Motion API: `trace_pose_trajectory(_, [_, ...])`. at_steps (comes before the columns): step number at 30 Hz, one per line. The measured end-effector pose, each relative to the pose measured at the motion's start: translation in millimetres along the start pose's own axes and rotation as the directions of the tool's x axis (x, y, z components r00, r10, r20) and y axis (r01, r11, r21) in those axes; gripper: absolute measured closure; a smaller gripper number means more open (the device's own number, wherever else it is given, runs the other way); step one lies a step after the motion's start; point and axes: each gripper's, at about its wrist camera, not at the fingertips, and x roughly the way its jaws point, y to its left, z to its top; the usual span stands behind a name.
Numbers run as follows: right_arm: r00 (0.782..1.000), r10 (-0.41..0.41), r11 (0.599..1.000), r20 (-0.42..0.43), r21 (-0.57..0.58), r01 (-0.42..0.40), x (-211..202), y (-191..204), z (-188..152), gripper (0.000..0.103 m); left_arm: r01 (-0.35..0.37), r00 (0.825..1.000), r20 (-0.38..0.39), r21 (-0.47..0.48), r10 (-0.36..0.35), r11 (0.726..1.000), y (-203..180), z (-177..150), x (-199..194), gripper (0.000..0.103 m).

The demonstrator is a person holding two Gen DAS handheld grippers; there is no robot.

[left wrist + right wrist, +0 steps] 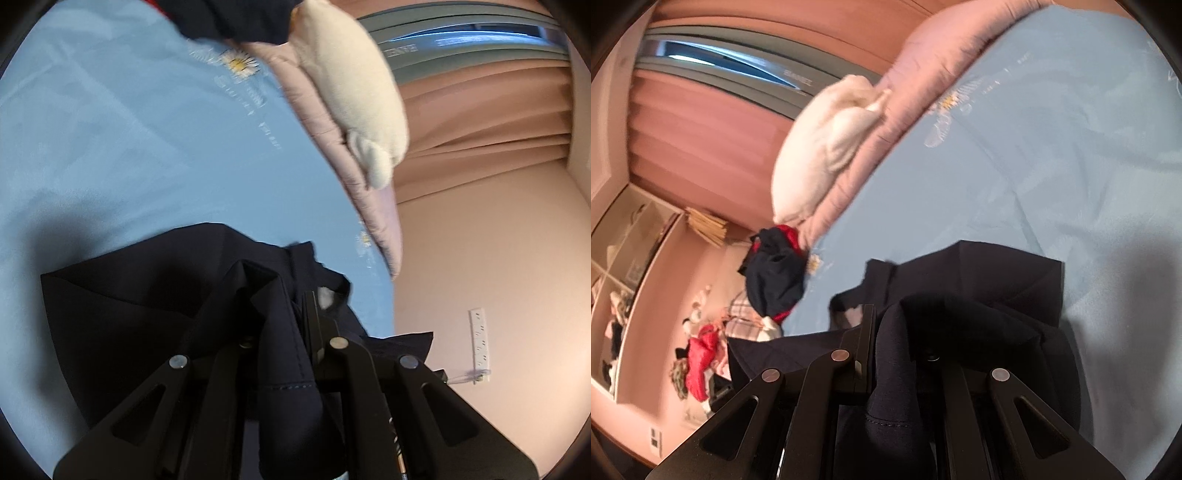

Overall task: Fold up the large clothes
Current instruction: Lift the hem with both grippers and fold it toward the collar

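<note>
A dark navy garment (147, 306) hangs in folds just above the light blue bed sheet (110, 147). My left gripper (291, 317) is shut on a bunched edge of it, cloth draped over the left finger. In the right wrist view the same navy garment (997, 288) spreads over the blue bed sheet (1034, 147), and my right gripper (886, 325) is shut on another gathered edge, fabric covering its right finger. Both views are tilted and slightly blurred.
A cream plush pillow (351, 85) lies on a pink quilt (325, 129) along the bed's far side. A navy and red clothes pile (775, 273) sits at the bed's corner; more clothes (701, 362) lie on the floor. Pink curtains (701, 129) hang behind.
</note>
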Motion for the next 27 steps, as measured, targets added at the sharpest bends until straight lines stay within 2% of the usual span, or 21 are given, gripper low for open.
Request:
trace_pose_trajectory(4, [0.999,-0.043,0.998,-0.029,0.033,0.044,14.8,-9.0,6.2,0.095,-0.055,0.998,-0.028,-0.057,0.053,0.997,15.3,6.7,18.4,0.094])
trace_pose_trajectory(10, [0.993,-0.093,0.991,-0.076,0.090,0.099,34.9,-28.0,11.8,0.095,-0.099,0.994,-0.060,-0.131,0.092,0.986,35.8,12.9,37.6,0.093])
trace_pose_trajectory(15, [0.990,-0.093,0.983,-0.108,0.147,0.108,41.9,-40.4,14.8,0.095,-0.122,0.990,-0.093,-0.188,0.106,0.975,44.6,19.4,46.4,0.091])
trace_pose_trajectory(18, [0.988,-0.090,0.973,-0.126,0.199,0.114,44.0,-44.3,17.8,0.094,-0.126,0.990,-0.093,-0.183,0.110,0.975,40.0,22.2,46.9,0.091])
trace_pose_trajectory(20, [0.988,-0.080,0.969,-0.129,0.223,0.107,44.6,-42.6,19.9,0.090,-0.121,0.990,-0.099,-0.188,0.103,0.975,37.8,23.9,48.2,0.085])
trace_pose_trajectory(24, [0.993,-0.019,0.965,-0.117,0.259,0.049,40.6,-39.5,22.8,0.068,-0.084,0.994,-0.084,-0.206,0.068,0.975,36.1,28.7,46.5,0.078])
trace_pose_trajectory(27, [0.995,0.021,0.957,-0.099,0.289,0.009,36.7,-38.2,25.5,0.063,-0.068,0.996,-0.069,-0.205,0.055,0.976,33.7,32.3,43.4,0.076])
